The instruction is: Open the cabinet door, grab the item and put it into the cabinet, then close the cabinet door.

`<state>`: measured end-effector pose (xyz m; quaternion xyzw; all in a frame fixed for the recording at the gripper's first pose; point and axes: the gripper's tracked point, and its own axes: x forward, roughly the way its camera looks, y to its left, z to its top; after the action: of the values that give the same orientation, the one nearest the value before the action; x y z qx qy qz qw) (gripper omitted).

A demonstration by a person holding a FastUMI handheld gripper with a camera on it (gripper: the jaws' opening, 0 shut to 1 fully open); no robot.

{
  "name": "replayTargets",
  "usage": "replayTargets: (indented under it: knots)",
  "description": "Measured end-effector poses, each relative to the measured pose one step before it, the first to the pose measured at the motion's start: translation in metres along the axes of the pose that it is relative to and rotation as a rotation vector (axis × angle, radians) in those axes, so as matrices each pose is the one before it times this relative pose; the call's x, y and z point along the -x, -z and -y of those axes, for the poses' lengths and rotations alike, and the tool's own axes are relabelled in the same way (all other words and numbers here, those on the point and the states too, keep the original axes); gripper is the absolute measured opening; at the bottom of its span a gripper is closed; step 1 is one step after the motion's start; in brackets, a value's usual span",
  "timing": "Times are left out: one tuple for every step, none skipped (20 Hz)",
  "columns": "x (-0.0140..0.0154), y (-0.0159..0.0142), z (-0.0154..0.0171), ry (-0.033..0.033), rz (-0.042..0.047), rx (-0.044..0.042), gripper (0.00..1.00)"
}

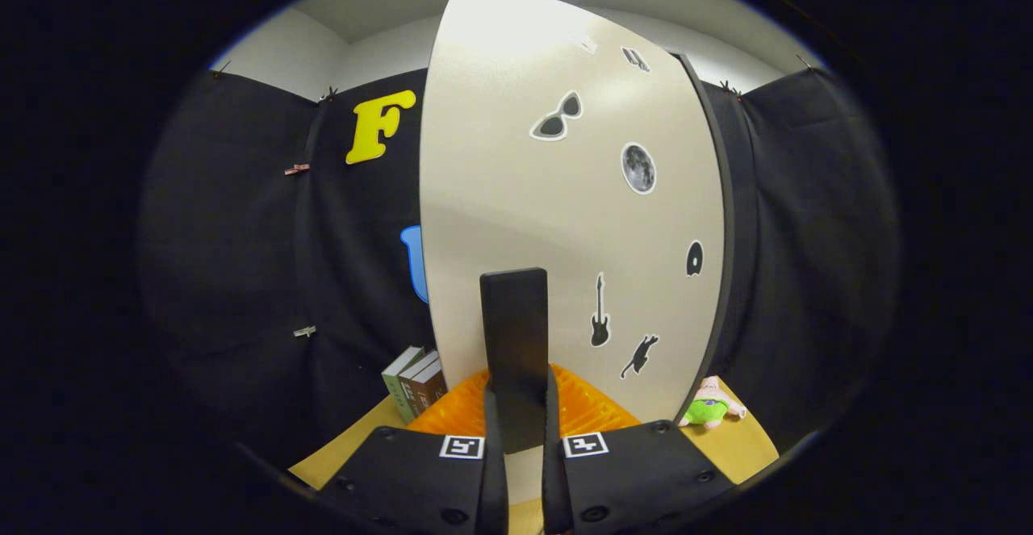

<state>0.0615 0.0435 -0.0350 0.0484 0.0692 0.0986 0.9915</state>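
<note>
My tongs [516, 438] pinch the dark handle [514, 349] of the cabinet door [565, 196], which stands right ahead. If my grip is shallow, I judge the handle could slip free mid-swing. The plush toy [710, 408], likely my item, lies on the yellow surface [742, 438] behind the door's edge; books [416, 386] stand opposite, black cloth around.

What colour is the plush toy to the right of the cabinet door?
Pink with a green lower half, in the gripper view: plush toy, beyond the cabinet door.
</note>
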Motion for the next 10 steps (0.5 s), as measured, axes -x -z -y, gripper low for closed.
replayTargets:
  knots:
    - [0.00896,-0.00033,0.00689,0.01234,-0.00110,-0.00122,0.20]
    - [0.00936,0.00075,0.00781,0.01225,-0.00035,-0.00329,0.20]
    - [0.00722,-0.00065,0.00733,0.01104,0.00041,-0.00336,0.20]
    - [0.01245,-0.00229,0.01215,0.01558,0.00205,-0.00192,0.20]
    - [0.00958,-0.00034,0.01013,0.01572,0.00163,0.00001,0.20]
    - [0.00867,-0.00139,0.01169,0.01956,0.00196,-0.00423,0.20]
    - [0.00785,-0.00120,0.01204,0.02281,0.00163,-0.00895,0.20]
    - [0.00720,-0.00085,0.01305,0.02309,0.00069,-0.00626,0.20]
    - [0.00422,0.00021,0.01236,0.02474,0.00173,-0.00373,0.20]
    - [0.00582,0.00113,0.01256,0.01732,0.00132,0.00035,0.15]
